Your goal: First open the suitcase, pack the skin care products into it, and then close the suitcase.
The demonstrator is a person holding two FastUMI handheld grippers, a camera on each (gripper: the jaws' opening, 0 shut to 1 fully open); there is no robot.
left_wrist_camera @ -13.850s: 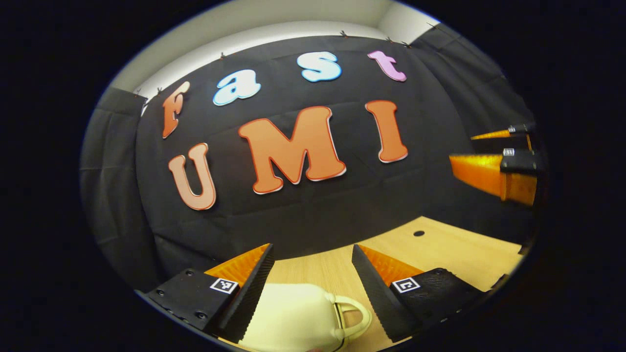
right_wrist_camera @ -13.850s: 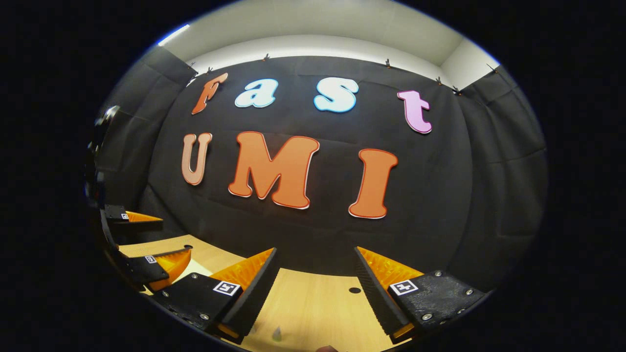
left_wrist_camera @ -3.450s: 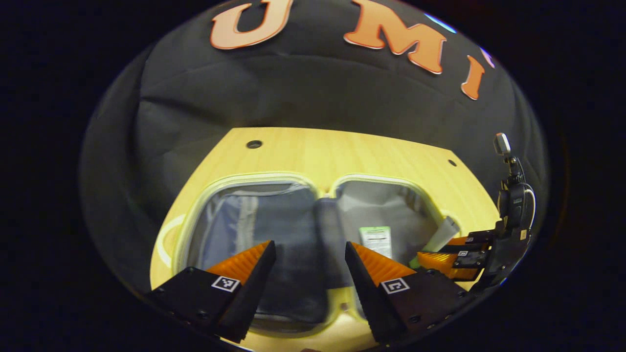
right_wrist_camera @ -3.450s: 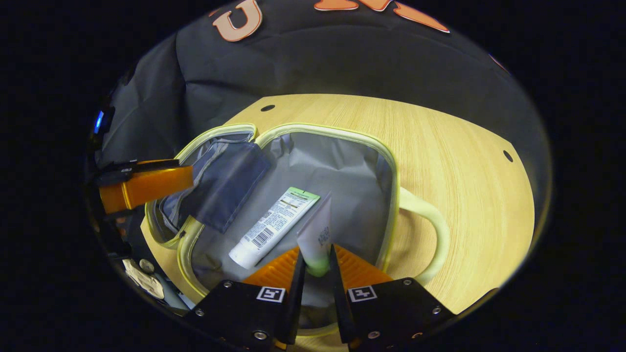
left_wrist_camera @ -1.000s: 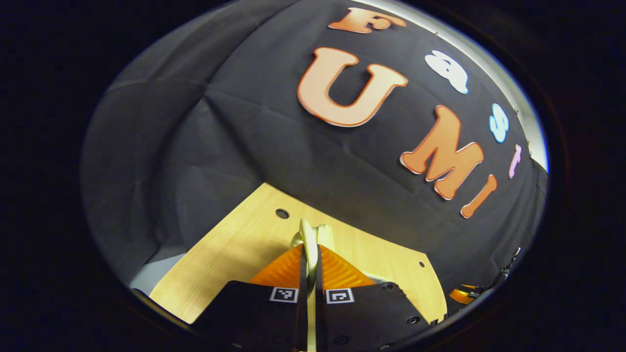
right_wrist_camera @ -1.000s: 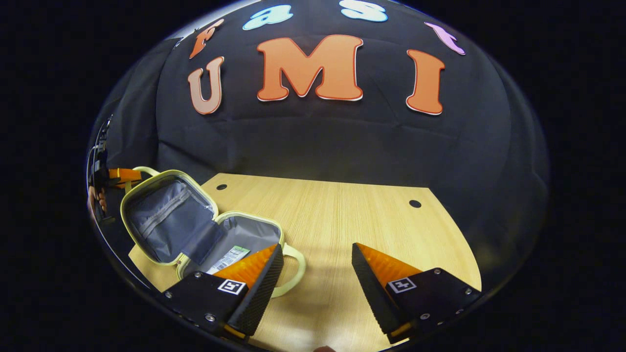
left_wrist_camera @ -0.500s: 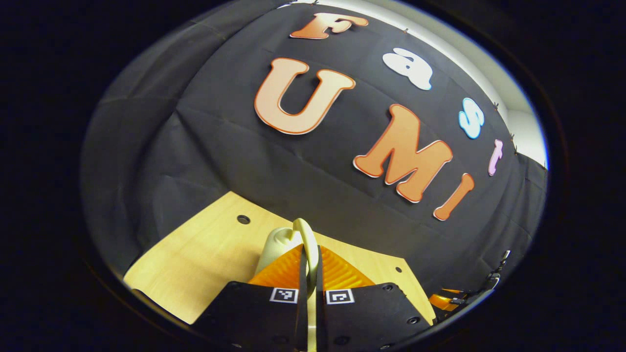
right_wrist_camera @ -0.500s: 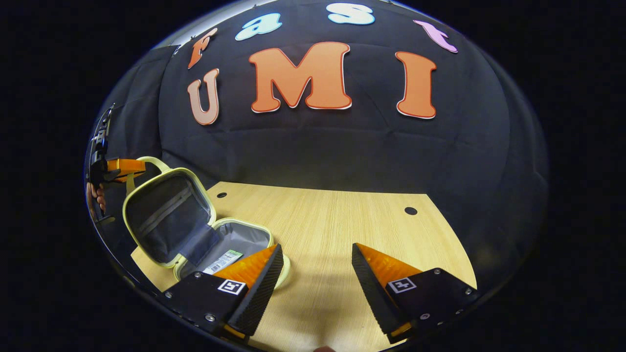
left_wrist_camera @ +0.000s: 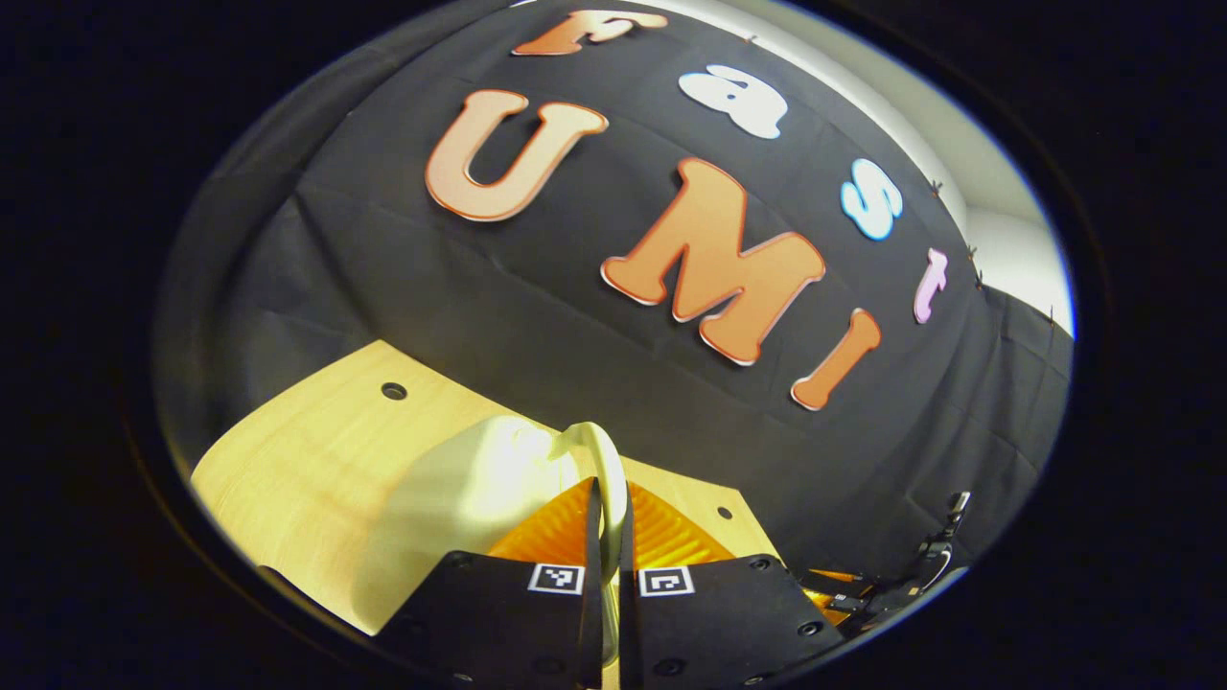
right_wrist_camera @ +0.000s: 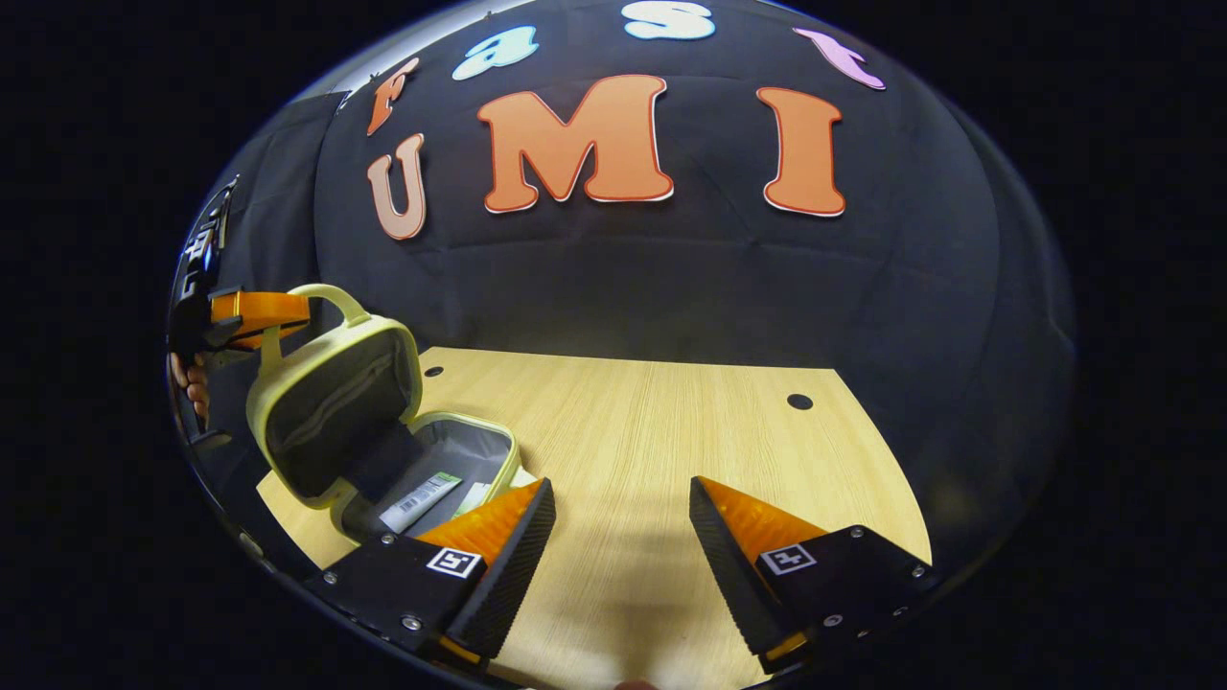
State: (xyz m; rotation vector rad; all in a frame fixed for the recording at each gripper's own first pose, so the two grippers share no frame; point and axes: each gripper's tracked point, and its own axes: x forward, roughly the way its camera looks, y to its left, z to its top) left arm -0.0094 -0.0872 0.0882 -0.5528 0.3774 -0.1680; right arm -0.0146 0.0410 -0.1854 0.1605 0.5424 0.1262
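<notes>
A: Where does the suitcase [right_wrist_camera: 383,431] stand, and how are the tongs set?

B: It sits on the counter [right_wrist_camera: 671,431] at the left of the right gripper view, half open; the lid [right_wrist_camera: 335,412] is raised near upright over the base, in which two tubes [right_wrist_camera: 422,498] lie; the left tongs [left_wrist_camera: 606,508] are pressed together on the lid's handle [left_wrist_camera: 599,460], pinching it; the right tongs [right_wrist_camera: 621,522] are spread over bare counter, holding nothing.

A: How is the case likely to handle?

B: Judged from its small moulded shell, it is light and fairly stiff, with a soft fabric lining; the handle is a thin smooth loop, so it may slip or pivot in a pinch; taking it at mid-loop, as here, seems the best hold; a light base could skid or lift as the lid swings down.

A: What remains unclear?

B: The hinge and any zip or latch cannot be made out; the base's near side is cut off behind the right tongs; the tubes are partly hidden, so whether more products lie inside cannot be told; the lid's shell is blurred in the left gripper view.
</notes>
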